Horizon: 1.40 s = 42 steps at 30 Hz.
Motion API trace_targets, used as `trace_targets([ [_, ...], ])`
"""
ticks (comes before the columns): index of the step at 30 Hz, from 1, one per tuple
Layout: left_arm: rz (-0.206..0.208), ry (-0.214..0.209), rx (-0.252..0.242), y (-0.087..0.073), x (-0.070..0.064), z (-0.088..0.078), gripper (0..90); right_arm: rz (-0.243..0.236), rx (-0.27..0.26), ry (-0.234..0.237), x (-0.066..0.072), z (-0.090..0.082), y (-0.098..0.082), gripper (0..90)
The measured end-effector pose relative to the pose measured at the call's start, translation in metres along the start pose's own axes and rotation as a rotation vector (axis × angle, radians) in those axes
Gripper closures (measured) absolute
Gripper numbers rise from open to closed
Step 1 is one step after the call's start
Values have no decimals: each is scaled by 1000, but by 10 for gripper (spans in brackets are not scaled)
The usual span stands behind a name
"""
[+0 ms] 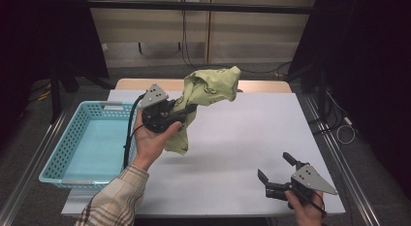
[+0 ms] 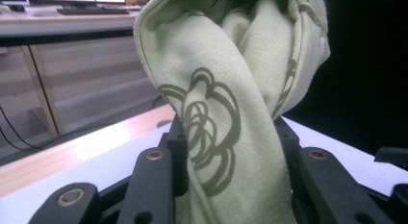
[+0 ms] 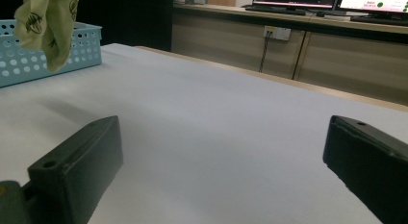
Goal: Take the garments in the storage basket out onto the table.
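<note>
1. White bench (image 1: 232, 153) across the middle of the high view, wooden strip along its far edge; pale and bare in the foreground of the right gripper view (image 3: 207, 128).
2. Light blue perforated basket (image 1: 92, 143) at centre left of the high view, hanging partly over the bench's left edge; seen again at the upper left of the right gripper view (image 3: 82, 46).
3. Pale green cloth (image 1: 206, 92) with dark looped print, held up off the bench just above the middle of the high view, right of the basket; one end bunched high toward the far edge, the other hanging down past the hand. Large and close in the left gripper view (image 2: 226, 104), rising upward from between the jaws; hanging in the upper left corner of the right gripper view (image 3: 48, 22), in front of the basket.
4. Left tongs (image 1: 186, 112) in a raised hand at centre left of the high view, plaid sleeve below; clamped on the cloth, both black jaws pressed against the bunched fabric in the left gripper view (image 2: 231, 156).
5. Right tongs (image 1: 277, 167) at the lower right of the high view, low over the bench, possibly resting on it though hard to judge; jaws wide apart with only bare bench between them (image 3: 221, 156).
</note>
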<state>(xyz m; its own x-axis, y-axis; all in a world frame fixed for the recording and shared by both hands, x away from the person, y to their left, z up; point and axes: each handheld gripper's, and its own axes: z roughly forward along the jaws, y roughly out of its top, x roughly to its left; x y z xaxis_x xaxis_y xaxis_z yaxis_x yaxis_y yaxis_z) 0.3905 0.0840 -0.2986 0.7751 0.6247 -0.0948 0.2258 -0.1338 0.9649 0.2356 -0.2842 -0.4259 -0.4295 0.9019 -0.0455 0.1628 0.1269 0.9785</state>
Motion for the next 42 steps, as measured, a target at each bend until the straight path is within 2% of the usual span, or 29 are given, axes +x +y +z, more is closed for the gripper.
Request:
trace_targets([
  [2,6,-2,17,-2,-1,3,635,0,0,0,0,0,0,0],
  [4,4,-18,13,-6,-1,6,634,-2,-3,0,0,0,0,0],
  [5,5,-16,36,-7,-2,7,635,-3,-4,0,0,0,0,0],
  [6,3,-25,29,-9,-2,9,635,0,-5,2,0,0,0,0],
  [7,6,-20,45,-10,-2,10,634,-1,-5,1,-1,0,0,0],
  [10,-8,-35,51,-15,-2,16,634,-2,-2,0,0,0,0,0],
  [11,-4,-29,74,-15,-2,17,634,-3,-2,0,0,0,0,0],
  [12,-4,-38,69,-16,-2,20,634,-4,-1,-1,0,0,0,0],
  [15,-4,-37,95,-19,-3,25,633,0,-2,-1,0,0,0,0],
  [21,-19,-65,121,-29,-3,35,630,-3,-2,0,0,0,0,0],
  [25,-7,-72,149,-33,-4,40,630,-3,-2,0,0,0,0,0],
  [32,-19,-105,191,-38,-4,48,629,-3,-1,0,0,0,0,0],
  [42,-19,-91,258,-50,-1,65,629,-1,-4,2,0,0,0,0],
])
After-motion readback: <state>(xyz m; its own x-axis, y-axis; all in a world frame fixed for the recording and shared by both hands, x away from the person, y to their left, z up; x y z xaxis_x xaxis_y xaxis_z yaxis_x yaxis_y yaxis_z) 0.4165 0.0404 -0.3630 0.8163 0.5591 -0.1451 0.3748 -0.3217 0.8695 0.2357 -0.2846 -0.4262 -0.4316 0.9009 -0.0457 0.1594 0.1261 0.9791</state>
